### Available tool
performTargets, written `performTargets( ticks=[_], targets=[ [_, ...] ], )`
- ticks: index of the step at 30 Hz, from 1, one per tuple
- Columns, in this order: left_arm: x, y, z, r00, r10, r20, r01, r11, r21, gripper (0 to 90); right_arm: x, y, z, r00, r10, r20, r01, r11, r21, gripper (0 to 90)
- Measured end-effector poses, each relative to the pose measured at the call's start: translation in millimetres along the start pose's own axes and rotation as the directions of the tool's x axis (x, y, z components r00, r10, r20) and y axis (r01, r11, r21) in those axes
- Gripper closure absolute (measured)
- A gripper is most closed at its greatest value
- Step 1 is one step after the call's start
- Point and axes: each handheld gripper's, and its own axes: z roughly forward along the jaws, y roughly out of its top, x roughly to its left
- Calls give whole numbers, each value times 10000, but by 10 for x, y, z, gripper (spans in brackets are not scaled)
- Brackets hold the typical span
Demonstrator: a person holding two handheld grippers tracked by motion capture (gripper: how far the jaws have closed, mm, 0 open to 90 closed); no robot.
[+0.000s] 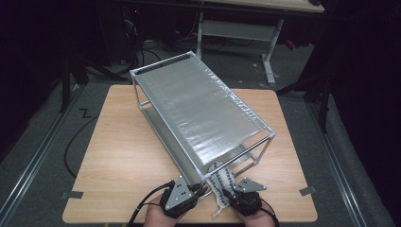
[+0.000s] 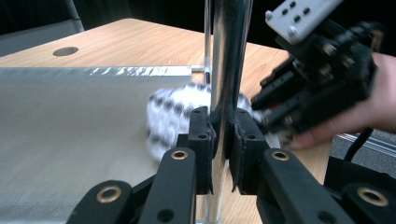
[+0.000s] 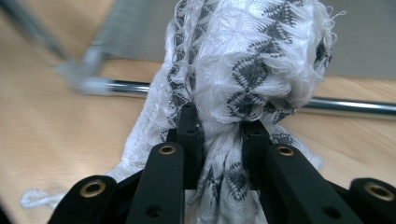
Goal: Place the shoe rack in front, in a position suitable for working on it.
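Note:
A white cloth with a dark zigzag pattern (image 1: 220,181) hangs bunched at the near corner of a metal rack (image 1: 198,104) on the wooden table (image 1: 118,151). My right gripper (image 3: 219,126) is shut on the cloth (image 3: 252,51), which bulges above its jaws. The left gripper (image 2: 223,123) is shut on the rack's chrome corner post (image 2: 229,56). Behind that post, the cloth (image 2: 170,116) lies on the rack's lower shelf (image 2: 70,121), with the right gripper (image 2: 264,109) at it. From above, the left gripper (image 1: 202,189) and right gripper (image 1: 227,192) sit close together at the table's near edge.
The rack has two silver-covered tiers and stands diagonally across the table. A chrome rail (image 3: 355,106) of the rack runs low behind the cloth. Bare tabletop lies to the left and right of the rack. Another desk (image 1: 265,28) stands beyond the table.

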Motion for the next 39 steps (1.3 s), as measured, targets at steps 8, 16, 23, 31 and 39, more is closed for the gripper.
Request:
performTargets(
  ticks=[8,16,23,31,39],
  targets=[
    [10,-12,-17,10000,-29,-7,29,10000,-39,804,-382,-30,-37,9919,772,1011,-768,9970,-84,759],
    [11,-8,-16,10000,-55,1,55,10000,-3,802,-740,-77,-105,9597,1741,2205,-1734,9846,-230,766],
    [24,-18,-25,10000,38,73,-38,10000,-31,805,-923,-131,-153,9357,2276,2695,-2232,9736,-473,755],
    [26,-26,-26,10000,9,98,-8,9999,-100,804,-883,-141,-144,9591,1862,2132,-1820,9825,-392,756],
    [26,-26,-24,9999,-6,107,7,10000,-93,803,-547,-120,-100,9813,1555,1137,-1527,9877,-330,759]
  ],
)
